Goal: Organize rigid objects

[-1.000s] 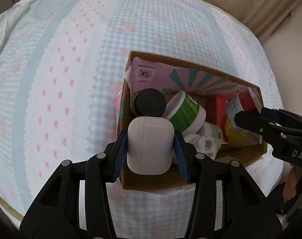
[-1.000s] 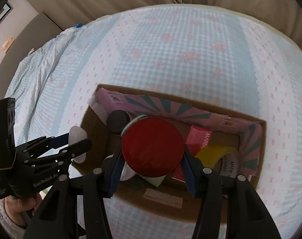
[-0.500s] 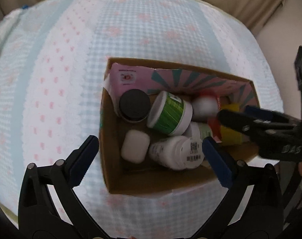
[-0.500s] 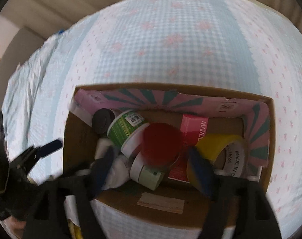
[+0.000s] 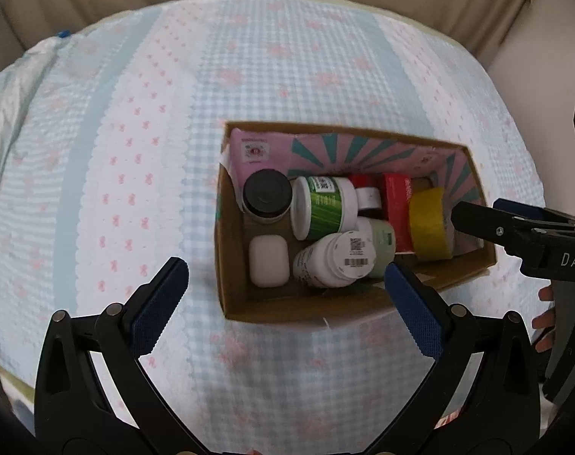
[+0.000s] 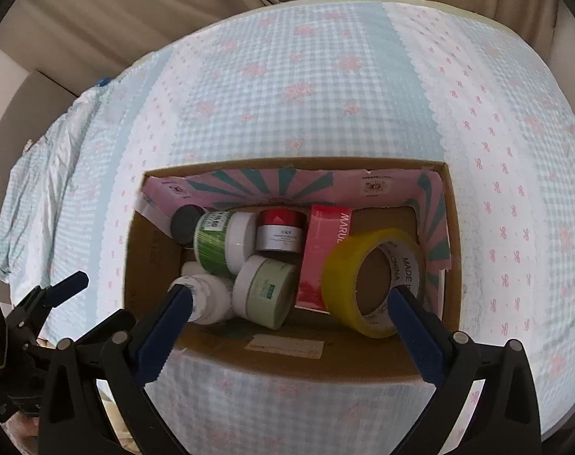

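Both your drops have landed. Your left gripper (image 5: 283, 280) has let go of the white earbud case (image 5: 268, 261), which now lies at 7 o'clock in the cardboard box (image 5: 306, 307) on the bed (image 5: 135, 151); its fingers are spread wide and empty. Your right gripper (image 6: 287, 303) has released the red-lidded jar (image 6: 281, 230), now near 12 o'clock beside the green-labelled jar (image 6: 219, 242); its fingers are opening, gripping nothing. With nothing loose on the bedspread, the sorting looks nearly finished.

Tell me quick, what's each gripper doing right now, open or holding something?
Left gripper: open, holding nothing, above the cardboard box.
Right gripper: jaws opening wide, holding nothing.
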`<state>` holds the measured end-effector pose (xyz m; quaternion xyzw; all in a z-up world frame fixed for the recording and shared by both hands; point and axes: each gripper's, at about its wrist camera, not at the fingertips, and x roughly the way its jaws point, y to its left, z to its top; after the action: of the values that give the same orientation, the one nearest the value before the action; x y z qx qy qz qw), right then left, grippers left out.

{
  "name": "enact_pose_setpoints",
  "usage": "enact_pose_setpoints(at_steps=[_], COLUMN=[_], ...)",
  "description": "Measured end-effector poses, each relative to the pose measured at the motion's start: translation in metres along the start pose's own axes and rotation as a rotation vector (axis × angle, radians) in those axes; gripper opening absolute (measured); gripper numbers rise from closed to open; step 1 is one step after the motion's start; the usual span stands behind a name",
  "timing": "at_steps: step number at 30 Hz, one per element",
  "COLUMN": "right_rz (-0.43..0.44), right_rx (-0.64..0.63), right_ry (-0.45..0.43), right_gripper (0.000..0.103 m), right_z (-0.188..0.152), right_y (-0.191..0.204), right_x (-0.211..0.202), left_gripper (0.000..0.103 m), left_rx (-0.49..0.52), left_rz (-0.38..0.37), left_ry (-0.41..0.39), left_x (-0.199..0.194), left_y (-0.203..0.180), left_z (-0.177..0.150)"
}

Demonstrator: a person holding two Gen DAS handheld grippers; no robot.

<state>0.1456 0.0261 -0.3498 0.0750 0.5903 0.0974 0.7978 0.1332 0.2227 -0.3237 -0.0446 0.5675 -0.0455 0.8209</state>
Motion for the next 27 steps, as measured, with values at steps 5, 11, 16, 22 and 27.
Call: enact_pose_setpoints(at_steps=[5, 11, 16, 22, 27], right_rz=[0.02, 0.002, -0.059, -0.125, -0.189], right_rx=[-0.018, -0.065, -0.081, -0.103, -0.101], right_ry=[-0.028, -0.101, -0.249, -0.462, -0.58], right_gripper=[0.102, 0.103, 0.103, 0.103, 0.103], right_z=[0.002, 0.001, 0.005, -0.004, -0.021], right_y=[0.004, 0.01, 0.014, 0.017, 0.017], right_x=[-0.032, -0.12, -0.219, -0.316, -0.357], left_gripper=[0.103, 0.103, 0.103, 0.103, 0.103], left_rx=[-0.011, -0.014, 0.001, 0.032, 0.071], left_rz=[0.041, 0.073, 0.089, 0.091, 0.123], left_ry=[-0.049, -0.161, -0.351, -0.566, -0.679], left_x=[-0.038, -0.124, -0.223, -0.311, -0.341], left_y=[-0.015, -0.045, -0.076, -0.104, -0.121], left_z=[0.006, 0.024, 0.044, 0.041, 0.029])
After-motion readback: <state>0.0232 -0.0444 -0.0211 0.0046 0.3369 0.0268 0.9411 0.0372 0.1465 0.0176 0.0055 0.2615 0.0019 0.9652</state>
